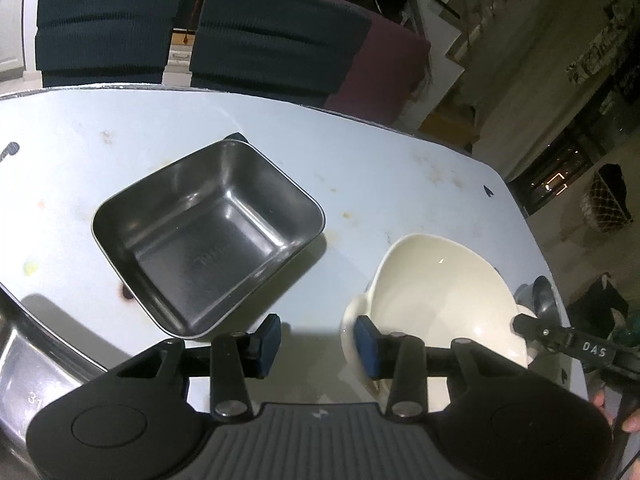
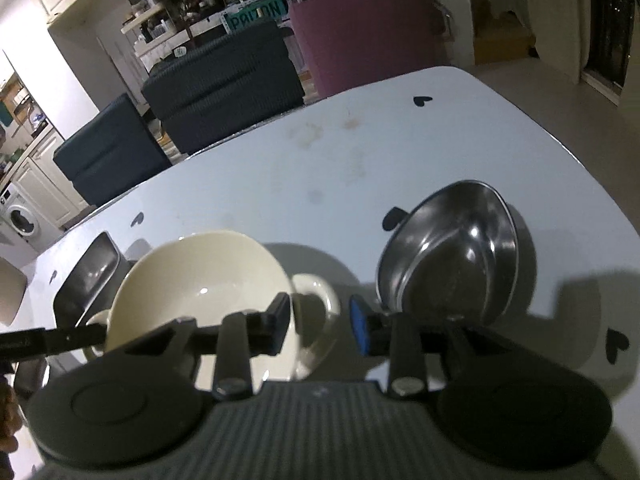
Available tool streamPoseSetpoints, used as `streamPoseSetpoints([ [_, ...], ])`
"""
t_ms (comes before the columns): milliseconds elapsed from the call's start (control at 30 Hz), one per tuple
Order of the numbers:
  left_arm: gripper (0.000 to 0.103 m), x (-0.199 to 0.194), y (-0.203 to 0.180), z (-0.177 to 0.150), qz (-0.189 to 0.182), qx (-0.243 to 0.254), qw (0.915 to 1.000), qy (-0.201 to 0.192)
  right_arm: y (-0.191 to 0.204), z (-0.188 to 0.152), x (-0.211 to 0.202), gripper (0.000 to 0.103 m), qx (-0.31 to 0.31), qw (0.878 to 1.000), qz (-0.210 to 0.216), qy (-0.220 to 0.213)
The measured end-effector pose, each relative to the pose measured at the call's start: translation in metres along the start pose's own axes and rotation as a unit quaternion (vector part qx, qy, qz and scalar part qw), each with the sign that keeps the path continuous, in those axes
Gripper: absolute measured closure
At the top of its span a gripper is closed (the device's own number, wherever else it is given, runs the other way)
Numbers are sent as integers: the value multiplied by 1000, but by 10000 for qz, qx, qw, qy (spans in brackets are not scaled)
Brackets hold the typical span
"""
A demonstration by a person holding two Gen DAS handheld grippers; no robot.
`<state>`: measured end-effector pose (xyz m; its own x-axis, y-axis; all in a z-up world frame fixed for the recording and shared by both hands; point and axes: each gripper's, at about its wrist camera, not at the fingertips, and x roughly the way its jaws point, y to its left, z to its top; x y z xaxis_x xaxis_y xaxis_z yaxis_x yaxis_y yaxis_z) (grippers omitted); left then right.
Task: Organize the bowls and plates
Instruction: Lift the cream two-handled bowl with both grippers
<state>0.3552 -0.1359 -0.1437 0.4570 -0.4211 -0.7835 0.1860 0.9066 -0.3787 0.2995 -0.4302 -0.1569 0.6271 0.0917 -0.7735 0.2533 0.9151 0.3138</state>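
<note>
A cream bowl (image 1: 440,292) (image 2: 196,292) lies tilted on a lower cream dish (image 2: 320,300) near the table's right side. My left gripper (image 1: 318,346) is open over bare table, its right pad (image 1: 366,346) against the bowl's left rim. A rectangular steel tray (image 1: 208,236) (image 2: 86,276) sits just beyond its left finger. My right gripper (image 2: 320,326) (image 1: 560,338) is open, with the lower dish's rim showing in the gap. Its left pad (image 2: 280,322) is at the bowl's right rim. A round steel bowl (image 2: 448,252) leans tilted in another steel bowl by its right finger.
The light table (image 1: 120,152) (image 2: 280,168) has small black heart marks and stains. A large shiny steel vessel (image 1: 24,360) sits at the lower left. Dark chairs (image 1: 272,36) and a maroon one (image 2: 360,28) stand beyond the far edge. A hand (image 1: 628,424) shows at the right.
</note>
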Motion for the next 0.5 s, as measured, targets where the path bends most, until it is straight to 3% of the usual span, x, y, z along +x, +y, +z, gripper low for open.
streamPoseSetpoints([
  [267,61,-8,1,4,-212,-79,9997,-127,7,2,-5,72,-230,9990,-48,388],
  [500,65,5,-4,2,-183,48,9998,-51,4,2,-5,71,-180,9991,21,393],
])
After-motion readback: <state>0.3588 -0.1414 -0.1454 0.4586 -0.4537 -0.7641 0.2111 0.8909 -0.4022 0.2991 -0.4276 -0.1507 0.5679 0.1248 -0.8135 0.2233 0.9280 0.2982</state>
